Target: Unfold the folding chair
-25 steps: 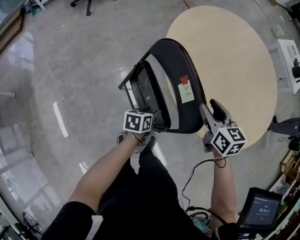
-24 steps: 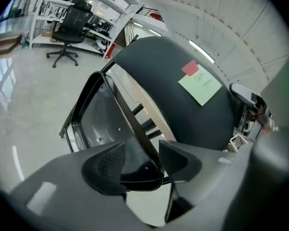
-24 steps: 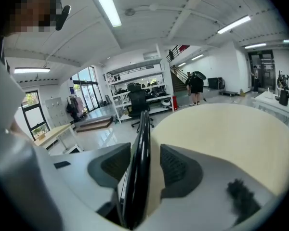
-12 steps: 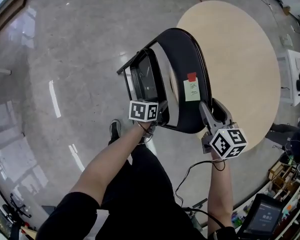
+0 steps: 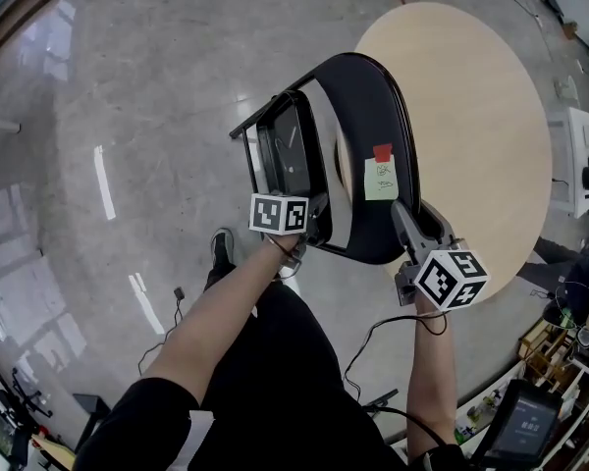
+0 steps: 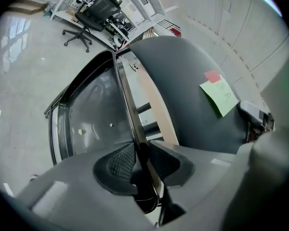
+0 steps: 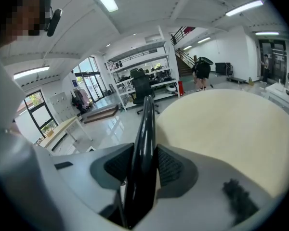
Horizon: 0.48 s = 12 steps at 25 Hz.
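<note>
Both the left claw [image 6: 137, 161] and the right claw [image 7: 143, 170] are being closed on the folded folding chair [image 5: 365, 116], with its frame tube and backrest edge pressed between the pads. A round tabletop [image 5: 481, 116] is seen close beyond.

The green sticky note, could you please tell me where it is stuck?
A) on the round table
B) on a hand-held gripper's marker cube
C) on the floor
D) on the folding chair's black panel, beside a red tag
D: the green sticky note sits on the broad black panel of the folding chair, right beside a small red tag.
</note>
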Each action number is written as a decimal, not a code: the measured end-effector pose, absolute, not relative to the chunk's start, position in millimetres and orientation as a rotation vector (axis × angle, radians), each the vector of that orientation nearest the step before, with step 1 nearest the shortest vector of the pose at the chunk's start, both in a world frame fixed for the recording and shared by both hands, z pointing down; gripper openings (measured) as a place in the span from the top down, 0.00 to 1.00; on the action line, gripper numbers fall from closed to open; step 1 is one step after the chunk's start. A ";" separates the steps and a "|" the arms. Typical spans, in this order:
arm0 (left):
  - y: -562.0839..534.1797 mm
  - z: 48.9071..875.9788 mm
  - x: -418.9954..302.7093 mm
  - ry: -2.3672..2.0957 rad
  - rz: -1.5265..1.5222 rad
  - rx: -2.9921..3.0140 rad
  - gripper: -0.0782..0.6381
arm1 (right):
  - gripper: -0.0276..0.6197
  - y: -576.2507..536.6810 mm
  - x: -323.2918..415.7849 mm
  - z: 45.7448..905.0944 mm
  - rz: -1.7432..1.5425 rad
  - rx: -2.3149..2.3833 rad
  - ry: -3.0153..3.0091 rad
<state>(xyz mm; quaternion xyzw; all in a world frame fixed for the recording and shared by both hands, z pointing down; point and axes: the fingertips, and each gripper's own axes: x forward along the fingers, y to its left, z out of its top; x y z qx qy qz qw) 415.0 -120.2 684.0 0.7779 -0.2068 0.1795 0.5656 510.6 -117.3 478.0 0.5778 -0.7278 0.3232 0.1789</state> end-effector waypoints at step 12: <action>-117.2 684.2 401.9 -0.386 0.394 1.782 0.78 | 0.74 -117.6 514.6 482.2 0.977 1.664 -2.050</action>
